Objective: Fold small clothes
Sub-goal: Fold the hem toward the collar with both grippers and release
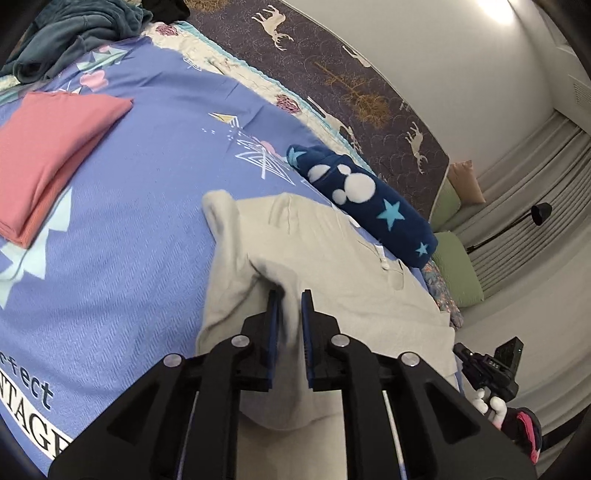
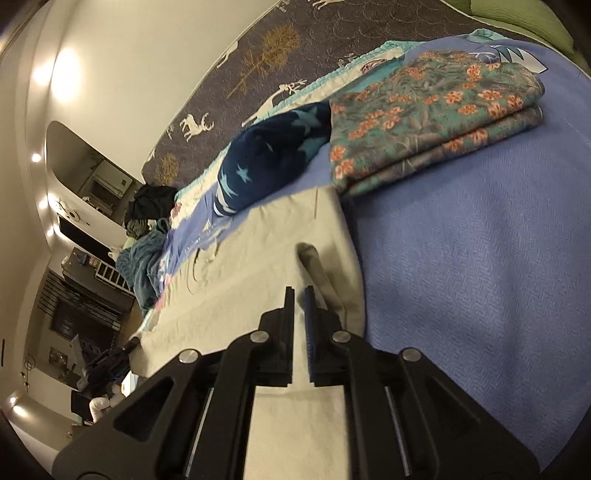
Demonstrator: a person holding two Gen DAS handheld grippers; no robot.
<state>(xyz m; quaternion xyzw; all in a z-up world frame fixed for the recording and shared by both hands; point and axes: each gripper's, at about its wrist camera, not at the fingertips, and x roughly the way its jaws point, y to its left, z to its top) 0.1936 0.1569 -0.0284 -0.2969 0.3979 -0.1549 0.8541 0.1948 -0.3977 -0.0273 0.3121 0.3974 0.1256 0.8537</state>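
Garment in hand: a pale grey garment [image 1: 306, 236] is lying on the blue bedspread [image 1: 140, 192], already doubled over, its edges not yet squared.
Left tongs [image 1: 290, 295]: a ridge of the grey cloth is running up between the jaws, which are standing slightly apart; whether the pads are pressing it I cannot tell.
Right tongs [image 2: 300, 291]: they are hovering over the garment's right edge, jaws narrowly parted, nothing visibly pinched.
Done so far: a pink folded piece [image 1: 48, 155] is sitting well to the left, a floral folded piece [image 2: 436, 122] near the right, and a navy star-print bundle [image 1: 362, 199] is lying just behind the grey garment.
Left to do: the grey garment seems to be needing a further fold; a teal heap [image 1: 74, 33] near the headboard [image 1: 332, 66] is waiting unfolded.
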